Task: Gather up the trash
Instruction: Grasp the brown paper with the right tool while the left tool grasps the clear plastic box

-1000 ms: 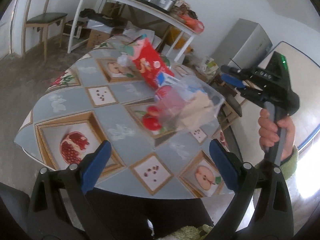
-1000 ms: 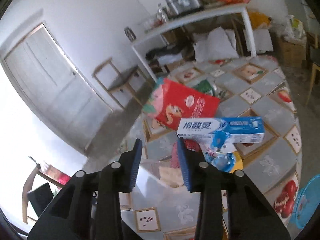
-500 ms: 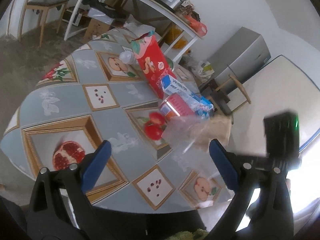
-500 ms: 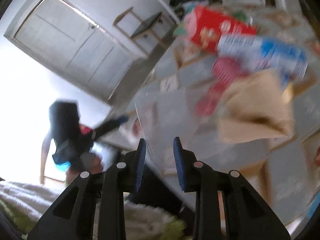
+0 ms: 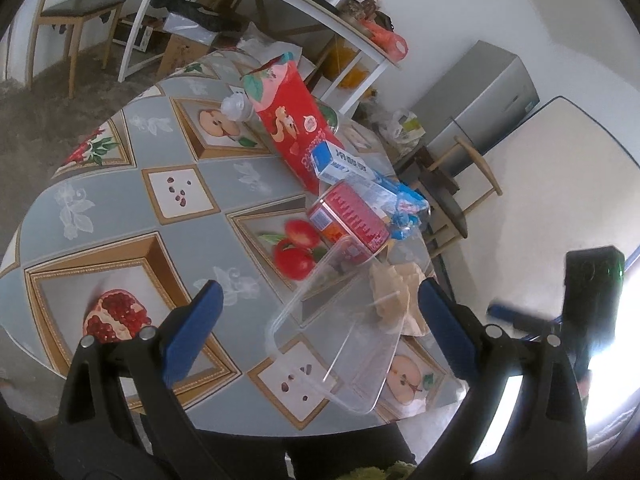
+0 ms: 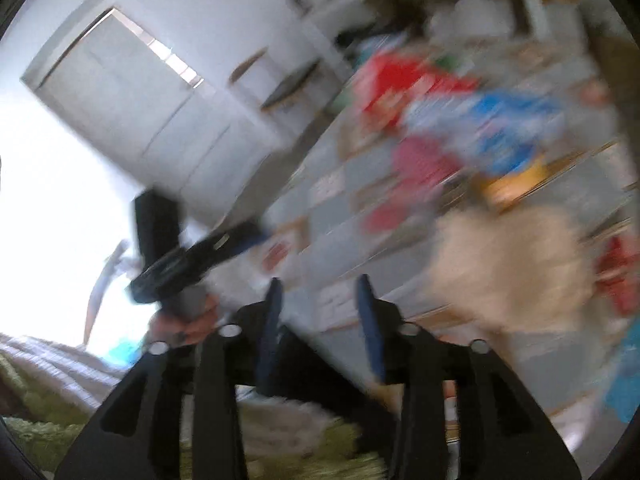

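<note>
Left gripper (image 5: 316, 320): black frame, blue finger pads (image 5: 194, 330), silver screws. Right gripper (image 6: 320, 328): same build, blurred. Bare-skinned hand (image 6: 184, 324) seen on grey handle.

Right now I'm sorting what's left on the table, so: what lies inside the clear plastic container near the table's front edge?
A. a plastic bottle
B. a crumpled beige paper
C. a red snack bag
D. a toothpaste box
B: in the left wrist view, the crumpled beige paper sits within the far end of the clear plastic container, while the other trash lies farther back on the table.
</note>
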{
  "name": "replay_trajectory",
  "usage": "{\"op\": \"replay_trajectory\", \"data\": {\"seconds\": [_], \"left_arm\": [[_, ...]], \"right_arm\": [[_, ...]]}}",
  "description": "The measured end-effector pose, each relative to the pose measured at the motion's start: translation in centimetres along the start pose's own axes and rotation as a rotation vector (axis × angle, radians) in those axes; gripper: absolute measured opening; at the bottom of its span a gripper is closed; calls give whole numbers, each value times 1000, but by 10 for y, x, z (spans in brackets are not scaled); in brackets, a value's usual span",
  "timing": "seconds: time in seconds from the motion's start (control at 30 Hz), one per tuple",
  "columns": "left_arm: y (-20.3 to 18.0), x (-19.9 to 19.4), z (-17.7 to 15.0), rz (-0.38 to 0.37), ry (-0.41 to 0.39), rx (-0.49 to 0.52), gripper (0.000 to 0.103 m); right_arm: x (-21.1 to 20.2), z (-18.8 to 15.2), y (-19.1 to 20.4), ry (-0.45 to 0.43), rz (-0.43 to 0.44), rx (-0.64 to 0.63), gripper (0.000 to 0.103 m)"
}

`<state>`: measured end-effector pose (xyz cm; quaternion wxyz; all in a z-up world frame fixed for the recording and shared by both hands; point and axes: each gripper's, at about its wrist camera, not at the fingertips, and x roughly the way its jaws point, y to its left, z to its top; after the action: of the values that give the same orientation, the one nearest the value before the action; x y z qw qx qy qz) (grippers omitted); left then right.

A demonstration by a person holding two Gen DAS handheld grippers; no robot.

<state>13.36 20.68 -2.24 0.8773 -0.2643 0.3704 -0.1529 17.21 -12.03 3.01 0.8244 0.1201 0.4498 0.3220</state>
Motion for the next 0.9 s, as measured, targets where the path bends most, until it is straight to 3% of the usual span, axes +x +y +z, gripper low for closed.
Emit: {"op": "replay_trajectory", "data": {"seconds": [0.07,0.17,0.37,0.5,0.63,0.73,0.9], "left_arm": [[-6,-1,0,-3,-7,26,91],[-17,3,-4,-10,4,67,90],[-33,18,-17,17,56,119,85],[-36,21,-25,52,77,154,81],[-34,22,-27,87,90,166,76],[-31,22,-26,110,91,167,74],[-20,26,-20,149,96,150,71]], "right_arm": [[-6,3,-18,-60,-141,17,64],[10,4,-42,-49,-300,9,76],[73,2,-61,85,-352,-39,85],[100,-5,-61,142,-425,-128,85],[110,-14,-69,170,-446,-126,84],[111,-17,-74,167,-471,-112,66],[106,-20,-75,151,-508,-103,54]]}}
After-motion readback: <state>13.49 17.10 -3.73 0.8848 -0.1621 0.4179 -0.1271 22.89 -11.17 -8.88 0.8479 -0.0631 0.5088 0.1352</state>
